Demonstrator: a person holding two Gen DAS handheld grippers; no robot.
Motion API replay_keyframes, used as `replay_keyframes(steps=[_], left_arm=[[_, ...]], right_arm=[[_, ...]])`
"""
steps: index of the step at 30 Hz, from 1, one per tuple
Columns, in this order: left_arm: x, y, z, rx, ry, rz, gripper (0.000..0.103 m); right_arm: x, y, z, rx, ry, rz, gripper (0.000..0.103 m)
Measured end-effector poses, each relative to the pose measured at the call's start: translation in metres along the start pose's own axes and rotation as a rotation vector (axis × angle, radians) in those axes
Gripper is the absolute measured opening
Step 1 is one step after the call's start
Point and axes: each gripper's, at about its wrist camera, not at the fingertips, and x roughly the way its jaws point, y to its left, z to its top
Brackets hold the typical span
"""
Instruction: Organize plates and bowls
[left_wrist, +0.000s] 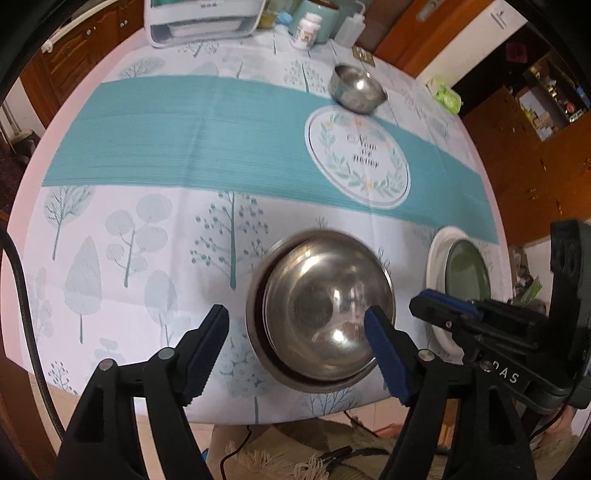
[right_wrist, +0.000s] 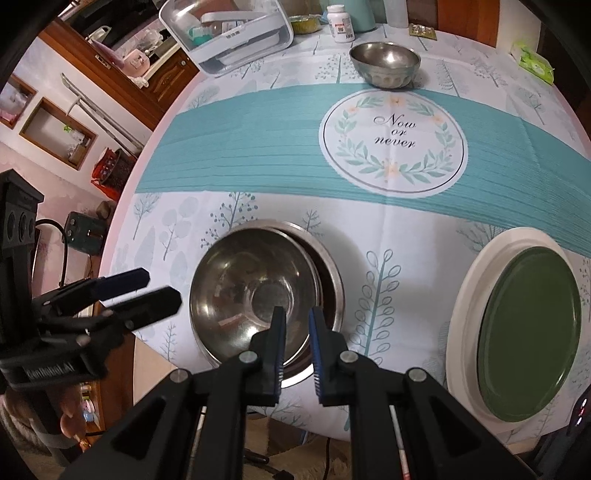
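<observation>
a bowl (right_wrist: 255, 295) sits nested in a larger bowl (right_wrist: 328, 273) at the table's (right_wrist: 258, 206) 6 o'clock edge; stacked plates (right_wrist: 528, 336) lie at 3 o'clock of them, another bowl (right_wrist: 385, 63) at 1 o'clock.

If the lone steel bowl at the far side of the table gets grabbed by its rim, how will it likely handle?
The steel bowl looks thin-walled and rigid, so probably light and unbending. Its polished, shiny surface suggests the pads may slip unless the rim is pinched squarely. It sits on a small rounded base on the tablecloth, so a sideways push would likely slide or rock it rather than roll it.
</observation>
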Motion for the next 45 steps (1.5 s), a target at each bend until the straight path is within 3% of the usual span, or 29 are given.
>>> replay_keyframes(steps=[10,15,16,20,30,38,45], left_arm=[[-0.03,-0.005,0.05,0.059,-0.1,0.021,0.077],[-0.048,-0.013,0.084,0.076,-0.162,-0.002,0.083],[-0.051,-0.014,0.091,0.085,-0.174,-0.006,0.083],[-0.057,-0.024,0.119,0.124,-0.198,-0.011,0.086],[-0.058,-0.059,0.191,0.23,-0.258,0.016,0.086],[-0.03,-0.083,0.257,0.296,-0.27,0.067,0.086],[0.033,-0.094,0.307,0.311,-0.192,0.109,0.086]], right_arm=[[-0.026,-0.017,0.027,0.036,-0.086,-0.014,0.013],[-0.045,-0.03,0.051,0.06,-0.148,-0.023,0.013],[-0.05,-0.032,0.057,0.062,-0.166,-0.03,0.014],[-0.067,-0.04,0.078,0.072,-0.234,-0.05,0.034],[-0.106,-0.062,0.146,0.093,-0.366,-0.11,0.034],[-0.116,-0.078,0.203,0.122,-0.434,-0.161,0.034],[-0.083,-0.108,0.252,0.18,-0.38,-0.15,0.034]])
